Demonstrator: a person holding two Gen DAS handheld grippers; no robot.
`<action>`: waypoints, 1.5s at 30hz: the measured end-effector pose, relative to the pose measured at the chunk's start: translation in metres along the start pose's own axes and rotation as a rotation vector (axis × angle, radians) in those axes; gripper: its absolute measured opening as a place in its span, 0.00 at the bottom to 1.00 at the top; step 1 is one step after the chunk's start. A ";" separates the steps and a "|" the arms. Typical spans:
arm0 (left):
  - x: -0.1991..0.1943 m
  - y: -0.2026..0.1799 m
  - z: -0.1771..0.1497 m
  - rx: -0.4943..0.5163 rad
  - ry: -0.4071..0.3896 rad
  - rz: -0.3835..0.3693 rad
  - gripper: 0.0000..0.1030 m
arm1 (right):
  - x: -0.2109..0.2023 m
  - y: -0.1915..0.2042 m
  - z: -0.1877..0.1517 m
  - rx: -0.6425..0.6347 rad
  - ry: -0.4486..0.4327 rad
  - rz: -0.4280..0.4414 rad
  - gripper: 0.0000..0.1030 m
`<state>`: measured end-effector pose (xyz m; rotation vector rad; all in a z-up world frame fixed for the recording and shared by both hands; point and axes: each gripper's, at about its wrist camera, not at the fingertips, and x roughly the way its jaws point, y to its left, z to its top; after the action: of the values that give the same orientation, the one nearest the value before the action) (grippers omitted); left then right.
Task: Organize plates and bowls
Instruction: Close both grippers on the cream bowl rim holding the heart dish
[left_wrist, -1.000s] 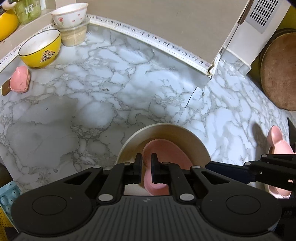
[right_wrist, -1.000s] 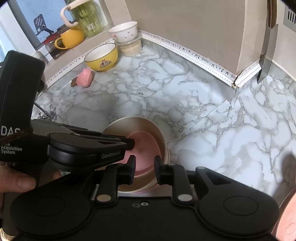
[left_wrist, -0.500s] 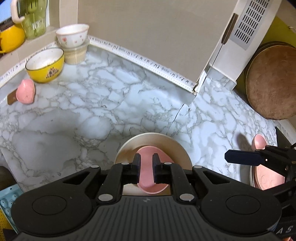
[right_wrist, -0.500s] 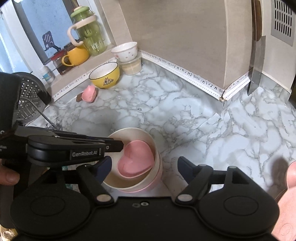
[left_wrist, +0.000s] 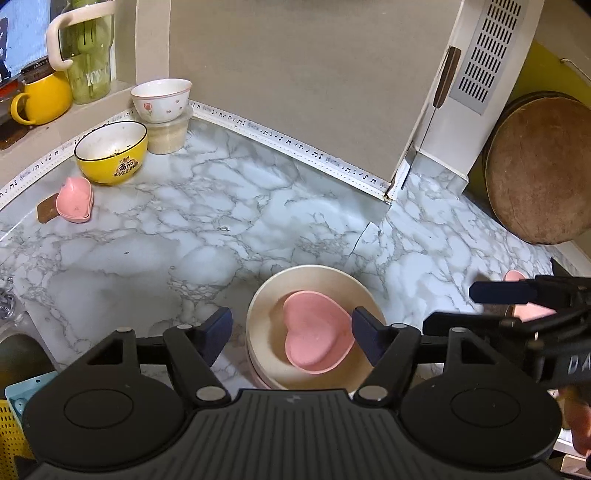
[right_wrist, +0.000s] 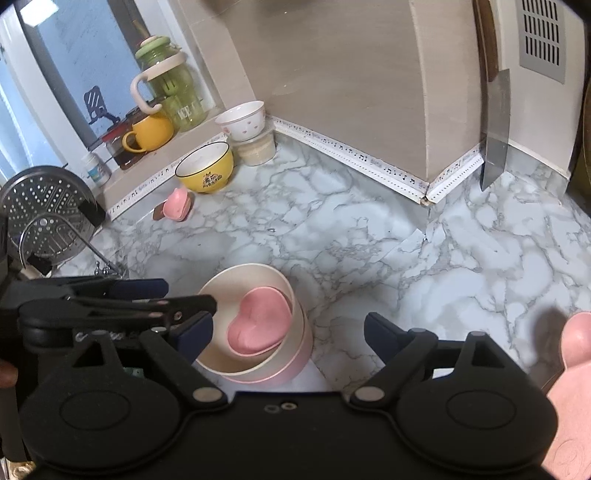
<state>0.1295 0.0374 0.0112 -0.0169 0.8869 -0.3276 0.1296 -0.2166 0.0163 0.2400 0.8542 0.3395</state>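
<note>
A pink heart-shaped dish (left_wrist: 317, 332) sits nested inside a cream bowl (left_wrist: 314, 280), which itself rests in a pink bowl (right_wrist: 295, 363) at the near edge of the marble surface (left_wrist: 236, 221). The left gripper (left_wrist: 291, 326) hangs just above the stack with its jaws opening; the dish lies in the gap between them, but the pads are clear of it. The right gripper (right_wrist: 288, 330) has its jaws opening too, spread very wide, with the stack off to its left side and nothing held. The release looks to be the step in hand, and doing it well likely means lifting both grippers straight away, so no pad clips the cream rim and tips the stack. The 2 grippers are close together, each showing in the other's view, so they should part without knocking. Farther back, near the wall, stand a yellow bowl (left_wrist: 110, 153) with crumbs inside, a white flowered bowl (left_wrist: 161, 99) stacked on a beige tub (left_wrist: 168, 136), and another small pink dish (left_wrist: 75, 199); these look like the pieces not yet gathered. A yellow mug (left_wrist: 42, 98) and a green jar (left_wrist: 86, 55) sit on the ledge. A cleaver (right_wrist: 495, 122) hangs on the right wall, well apart, and a round wooden board (left_wrist: 539, 170) leans there.
</note>
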 end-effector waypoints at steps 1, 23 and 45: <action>-0.001 0.000 -0.002 0.003 -0.004 0.003 0.69 | 0.000 -0.001 0.000 0.006 -0.009 0.001 0.97; 0.033 0.007 -0.027 -0.057 0.035 0.040 0.75 | 0.058 -0.009 0.003 0.135 0.090 -0.008 0.97; 0.070 0.015 -0.024 -0.120 0.115 0.000 0.74 | 0.107 -0.002 -0.001 0.123 0.182 -0.054 0.60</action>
<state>0.1565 0.0348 -0.0590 -0.1095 1.0200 -0.2772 0.1946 -0.1766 -0.0592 0.3030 1.0609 0.2610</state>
